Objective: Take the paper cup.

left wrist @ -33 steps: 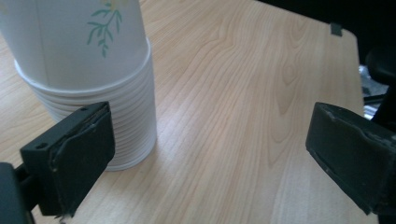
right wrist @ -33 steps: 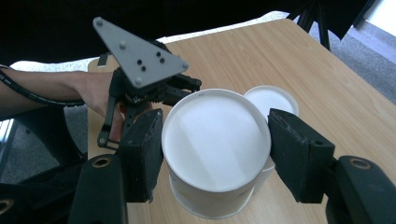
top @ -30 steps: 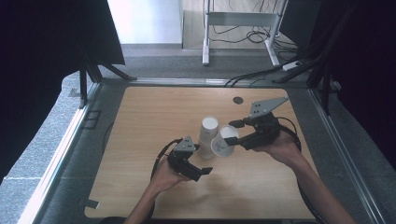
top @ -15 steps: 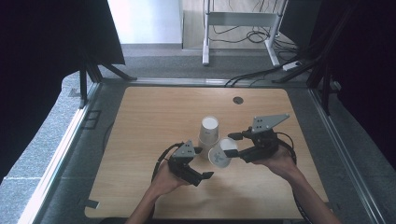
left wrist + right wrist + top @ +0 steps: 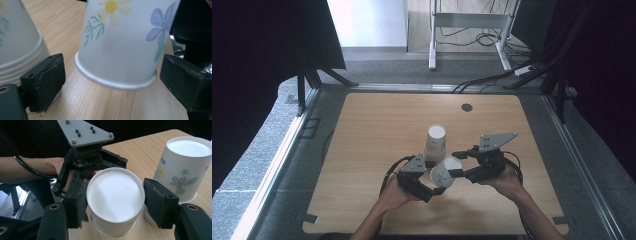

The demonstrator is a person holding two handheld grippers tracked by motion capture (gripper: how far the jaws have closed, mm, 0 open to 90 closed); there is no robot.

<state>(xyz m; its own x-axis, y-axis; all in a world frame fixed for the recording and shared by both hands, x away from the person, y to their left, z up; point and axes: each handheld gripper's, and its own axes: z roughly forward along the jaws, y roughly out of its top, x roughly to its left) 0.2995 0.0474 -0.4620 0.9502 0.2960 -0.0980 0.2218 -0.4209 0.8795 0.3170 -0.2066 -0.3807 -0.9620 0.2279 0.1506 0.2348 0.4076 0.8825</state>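
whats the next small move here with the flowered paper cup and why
Probably close the left gripper on the rim end of the upside-down white flowered paper cup. Its jaws have just been closing and flank that rim without touching, while the right gripper is shut on the cup's base end, holding it tilted above the wooden table beside the stack of matching cups.

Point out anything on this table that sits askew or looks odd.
One paper cup, upside down, hangs tilted off the table in the right gripper, its rim lifted on one side. The left gripper has its jaws around the rim, just closing, not yet touching. The cup stack stands straight.
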